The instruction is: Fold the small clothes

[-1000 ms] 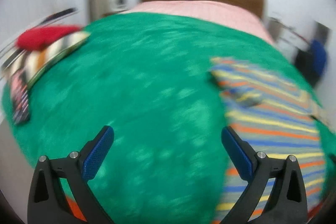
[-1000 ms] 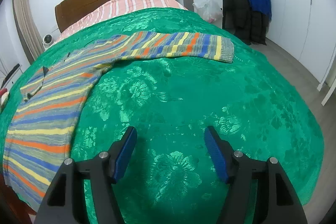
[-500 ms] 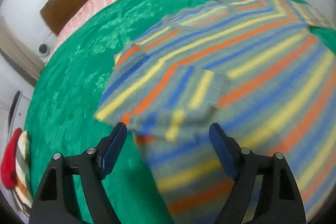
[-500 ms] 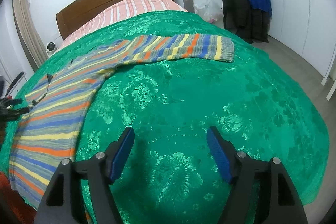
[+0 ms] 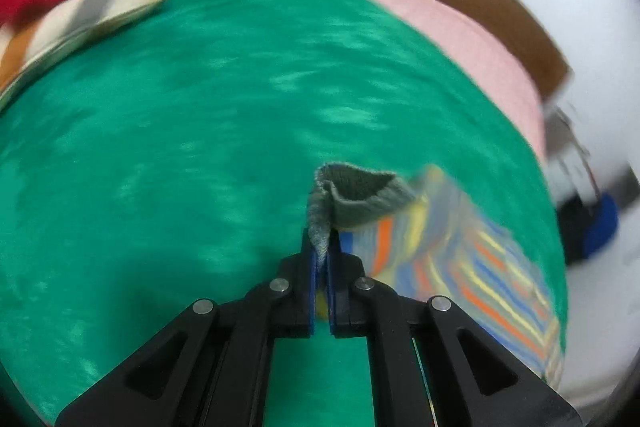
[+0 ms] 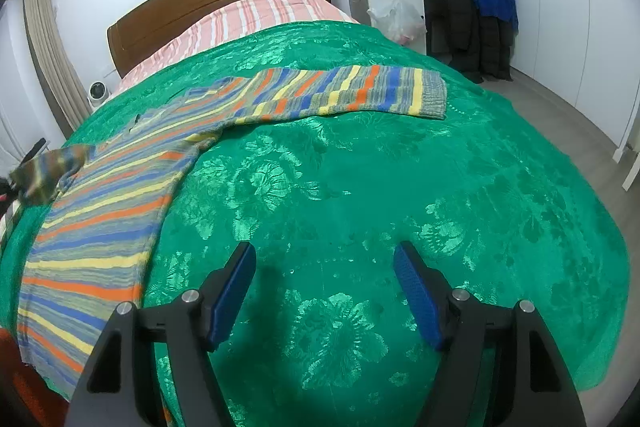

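Left wrist view: my left claw [image 5: 321, 255] is clamped tight on the grey cuff [image 5: 352, 199] of the striped sweater [image 6: 120, 203], sleeve trailing off to its right over the green bedspread [image 5: 200, 131]. My right claw [image 6: 324, 287] hangs with jaws apart, nothing between them, sweater spread out ahead and to its left.

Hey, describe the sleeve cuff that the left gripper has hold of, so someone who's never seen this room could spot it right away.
Start at the green bedspread on the bed, then find the striped sweater spread across it. The sleeve cuff is the plain grey ribbed end pinched in the left gripper, lifted off the bedspread, while the other sleeve lies flat.
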